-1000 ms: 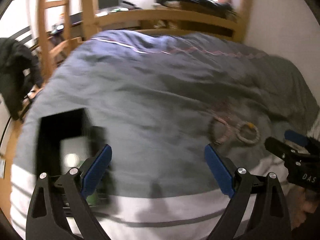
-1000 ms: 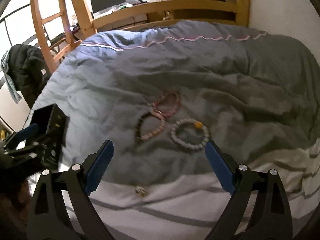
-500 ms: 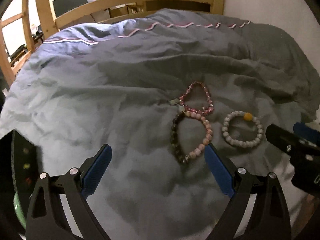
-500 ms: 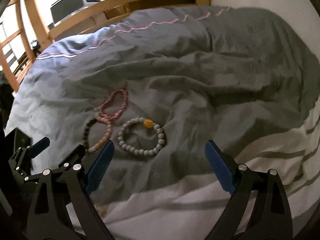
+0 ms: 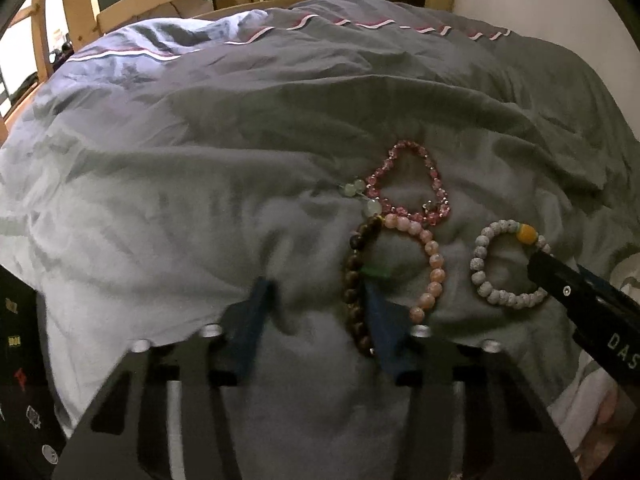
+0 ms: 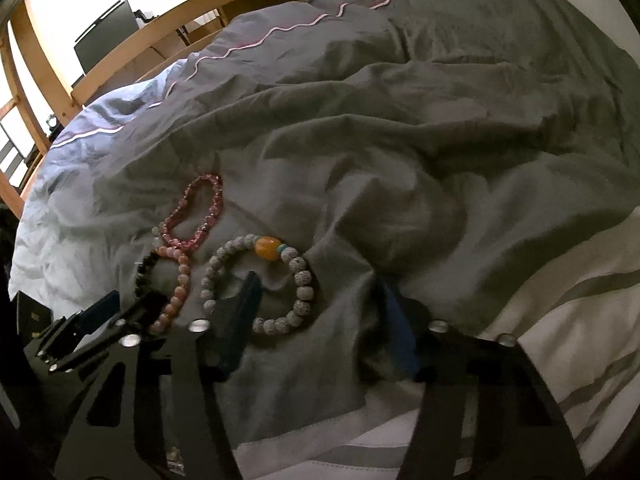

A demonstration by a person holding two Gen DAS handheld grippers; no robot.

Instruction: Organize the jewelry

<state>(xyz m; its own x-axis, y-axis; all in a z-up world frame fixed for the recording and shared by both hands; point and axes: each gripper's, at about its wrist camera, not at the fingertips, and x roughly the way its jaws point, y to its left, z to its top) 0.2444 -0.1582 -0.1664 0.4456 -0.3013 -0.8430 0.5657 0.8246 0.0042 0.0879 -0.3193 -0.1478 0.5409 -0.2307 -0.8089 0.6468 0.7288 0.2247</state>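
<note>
Two grippers rest low on the bed, fingers parted. The left gripper (image 5: 318, 288) has its right finger (image 5: 378, 308) against the brown-and-peach bracelet (image 5: 434, 276). The right gripper (image 6: 320, 292) has its left finger (image 6: 248, 296) inside the white bracelet (image 6: 302, 280). A pink bracelet (image 5: 434, 184) lies just beyond on the grey duvet (image 5: 200, 180).

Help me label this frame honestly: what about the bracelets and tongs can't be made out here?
- Brown-and-pink bracelet: left view, its near end hidden behind the blurred left tongs.
- White bracelet: right view, its near left side covered by a finger of the right tongs; left view, right edge behind those tongs.
- Black box: cut off by the left edge of the left view.
</note>
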